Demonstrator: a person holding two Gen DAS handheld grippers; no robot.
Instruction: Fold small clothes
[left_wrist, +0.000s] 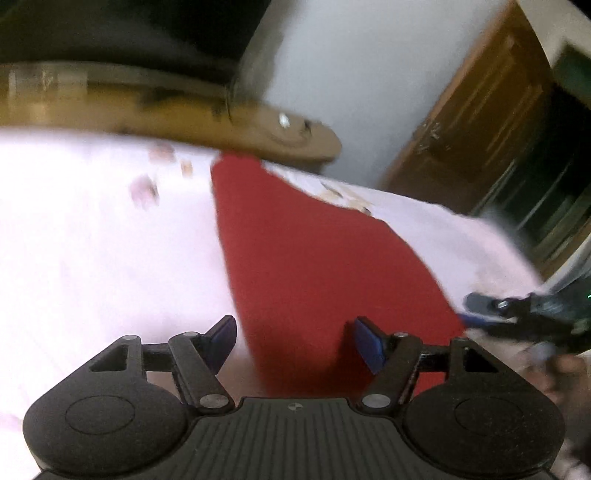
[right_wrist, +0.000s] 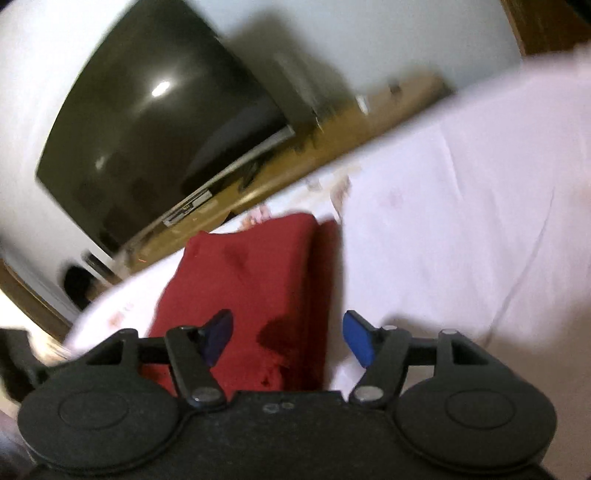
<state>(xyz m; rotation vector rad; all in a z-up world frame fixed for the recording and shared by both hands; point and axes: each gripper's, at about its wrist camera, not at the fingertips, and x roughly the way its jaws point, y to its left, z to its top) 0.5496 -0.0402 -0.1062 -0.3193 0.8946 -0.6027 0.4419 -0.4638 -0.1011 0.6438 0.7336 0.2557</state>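
A red garment (left_wrist: 314, 251) lies flat on a white bed sheet (left_wrist: 92, 240). In the left wrist view my left gripper (left_wrist: 293, 341) hovers over the garment's near edge, jaws apart, nothing between the blue pads (left_wrist: 365, 343). The right gripper's tips (left_wrist: 480, 306) show at the garment's right edge. In the right wrist view the red garment (right_wrist: 243, 280) appears folded, with a doubled edge on its right side. My right gripper (right_wrist: 288, 338) stands open above its near end, and its blue pads (right_wrist: 356, 339) touch nothing.
A wooden bed frame (left_wrist: 184, 110) borders the sheet at the far side. A dark TV screen (right_wrist: 147, 129) hangs on the white wall beyond. A wooden door (left_wrist: 480, 122) stands at the right. White sheet (right_wrist: 461, 221) spreads wide beside the garment.
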